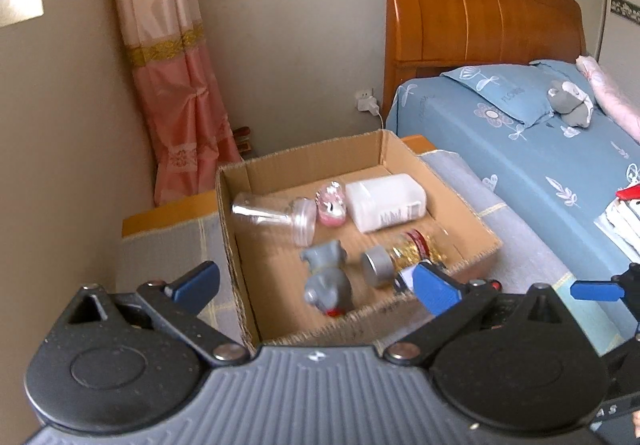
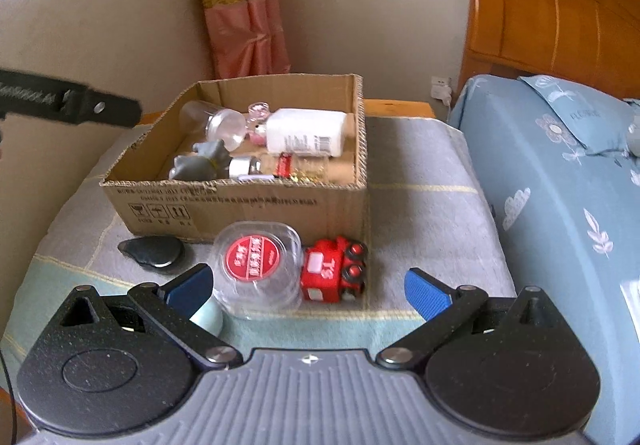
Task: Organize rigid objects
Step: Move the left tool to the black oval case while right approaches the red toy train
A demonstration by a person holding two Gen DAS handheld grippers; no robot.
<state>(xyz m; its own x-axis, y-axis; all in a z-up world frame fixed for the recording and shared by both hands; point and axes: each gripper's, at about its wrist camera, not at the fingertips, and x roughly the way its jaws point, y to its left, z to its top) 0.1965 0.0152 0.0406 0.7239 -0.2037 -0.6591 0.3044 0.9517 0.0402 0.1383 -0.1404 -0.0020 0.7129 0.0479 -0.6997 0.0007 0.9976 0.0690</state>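
- Between your right gripper (image 2: 308,287) fingers, both spread wide and gripping nothing, sits the clear round container (image 2: 258,269) with the red label, and the red toy train (image 2: 334,271) is touching it on the right-finger side. You're lined up on the leftovers, I'd say.
- Just beyond your left-hand blue pad (image 2: 190,287) lies the black stone (image 2: 154,253), close against the front wall of the cardboard box (image 2: 240,205).
- Under that same pad a pale rounded thing peeks out; I can't tell what it is.
- Ahead of your left gripper (image 1: 316,285), jaws fully released and empty, the box is open below you.
- Inside: grey elephant figure (image 1: 328,281) nearest the fingers, glitter jar (image 1: 400,257) by the right pad, then clear bottle (image 1: 276,215), pink figurine (image 1: 332,205) and white bottle (image 1: 386,203) further out.
- Everything lies on its side on the box floor, so nothing can topple.
- Likely your left has finished a drop and your right takes the container next.
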